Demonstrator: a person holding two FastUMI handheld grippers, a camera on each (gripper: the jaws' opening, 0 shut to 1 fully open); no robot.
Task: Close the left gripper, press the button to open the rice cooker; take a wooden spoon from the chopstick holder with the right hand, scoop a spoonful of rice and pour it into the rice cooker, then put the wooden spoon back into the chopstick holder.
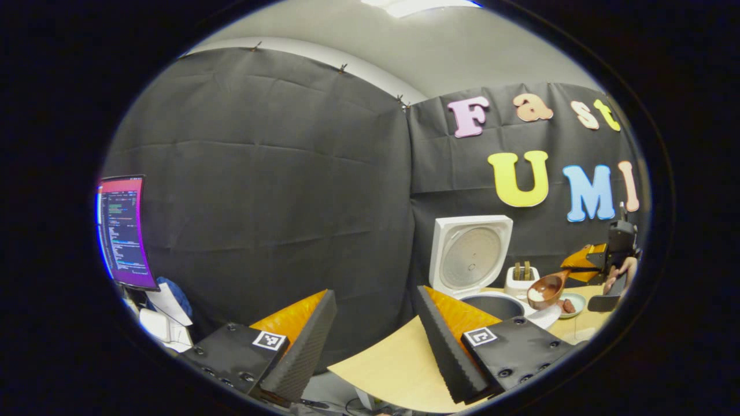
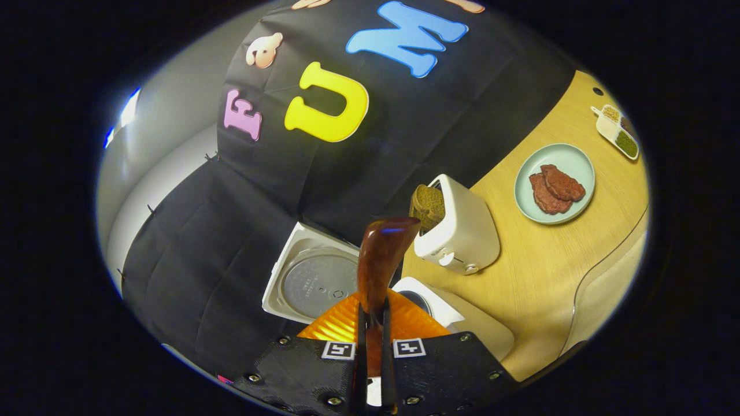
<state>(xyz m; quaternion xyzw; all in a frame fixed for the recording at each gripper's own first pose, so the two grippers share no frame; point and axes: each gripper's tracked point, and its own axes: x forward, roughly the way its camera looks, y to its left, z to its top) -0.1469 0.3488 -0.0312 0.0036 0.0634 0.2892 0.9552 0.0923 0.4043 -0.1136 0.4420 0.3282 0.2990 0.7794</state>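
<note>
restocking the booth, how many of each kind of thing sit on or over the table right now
rice cooker: 1
toaster: 1
wooden spoon: 1
plate with meat: 1
divided tray of grains: 1
total: 5

Both views toward rice cooker [image 1: 471, 260].

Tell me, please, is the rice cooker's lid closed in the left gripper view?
No, the rice cooker's lid stands raised upright behind the open pot, with its round inner plate facing the camera.
</note>
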